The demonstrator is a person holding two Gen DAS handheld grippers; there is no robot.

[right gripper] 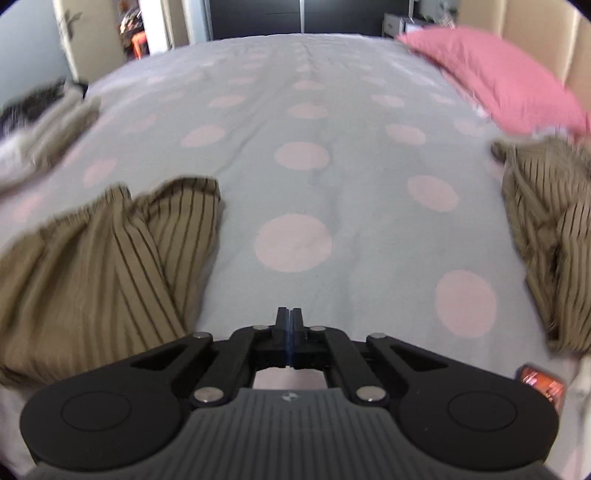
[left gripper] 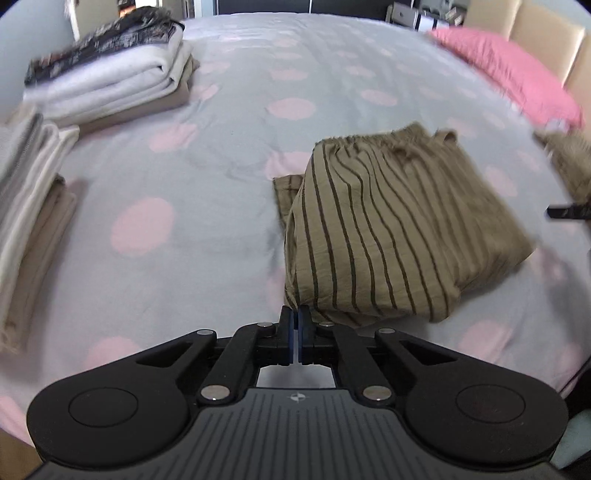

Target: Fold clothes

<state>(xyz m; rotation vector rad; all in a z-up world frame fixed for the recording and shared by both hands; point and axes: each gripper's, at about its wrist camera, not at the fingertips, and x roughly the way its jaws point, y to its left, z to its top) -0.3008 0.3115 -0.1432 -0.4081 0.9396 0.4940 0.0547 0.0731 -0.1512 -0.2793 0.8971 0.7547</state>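
Note:
A brown garment with dark stripes (left gripper: pixel 388 229) lies folded on the grey bedspread with pink dots (left gripper: pixel 207 155). My left gripper (left gripper: pixel 294 314) is shut, its tips right at the garment's near left corner; I see no cloth between the pads. In the right wrist view the same garment (right gripper: pixel 92 266) lies to the left. My right gripper (right gripper: pixel 290 314) is shut with nothing in it, over bare bedspread (right gripper: pixel 332 110) just past the garment's right edge. A second striped brown piece (right gripper: pixel 546 229) lies crumpled at the right.
Two stacks of folded clothes (left gripper: pixel 110 81) (left gripper: pixel 26 206) stand along the bed's left side. A pink pillow (right gripper: pixel 491 77) leans against the beige headboard (right gripper: pixel 524 29) at the far right. A small orange and black object (right gripper: pixel 543 384) lies at the near right edge.

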